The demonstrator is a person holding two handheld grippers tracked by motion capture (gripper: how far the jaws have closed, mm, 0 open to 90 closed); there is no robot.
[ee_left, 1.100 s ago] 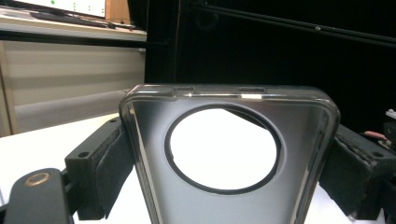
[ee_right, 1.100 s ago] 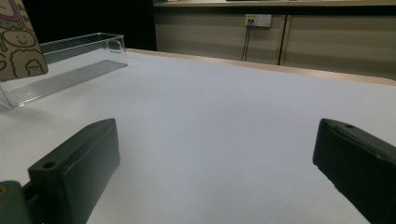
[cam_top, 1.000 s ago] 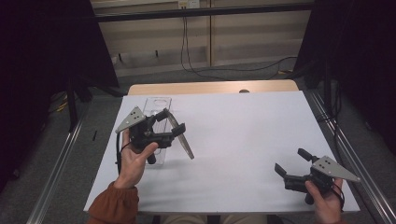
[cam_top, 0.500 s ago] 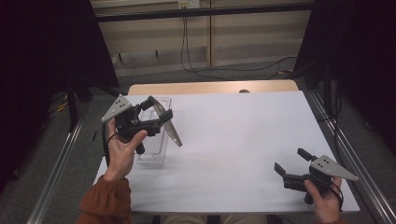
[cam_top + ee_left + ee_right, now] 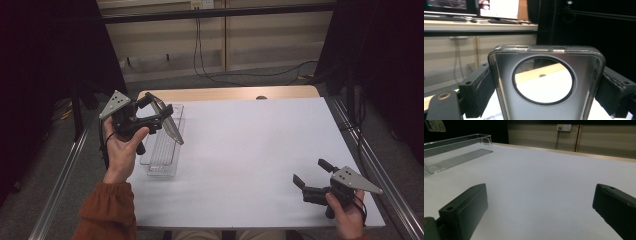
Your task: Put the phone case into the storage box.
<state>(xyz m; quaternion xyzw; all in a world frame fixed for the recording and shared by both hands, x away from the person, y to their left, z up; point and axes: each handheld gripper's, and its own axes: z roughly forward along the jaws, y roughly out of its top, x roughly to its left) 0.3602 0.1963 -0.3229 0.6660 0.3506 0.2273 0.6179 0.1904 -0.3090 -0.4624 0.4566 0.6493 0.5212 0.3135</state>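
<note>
Phone case [image 5: 546, 87], clear-edged with a large round camera cutout, held aloft above the clear plastic tray [image 5: 162, 150] at the table's left side, tilted, its lower end over the tray's far half. Left gripper [image 5: 155, 111]: jaws closed on the case's two long edges, pads pressing each side, raised off the surface. Tray: long and narrow, lying just inside the left edge of the white table [image 5: 250, 150]. Open room: the whole middle and right of the sheet, bare from the tray to the right rail. Right gripper [image 5: 312, 175]: at the near right corner, low on the table, jaws spread wide, holding nothing, well apart from the tray.
</note>
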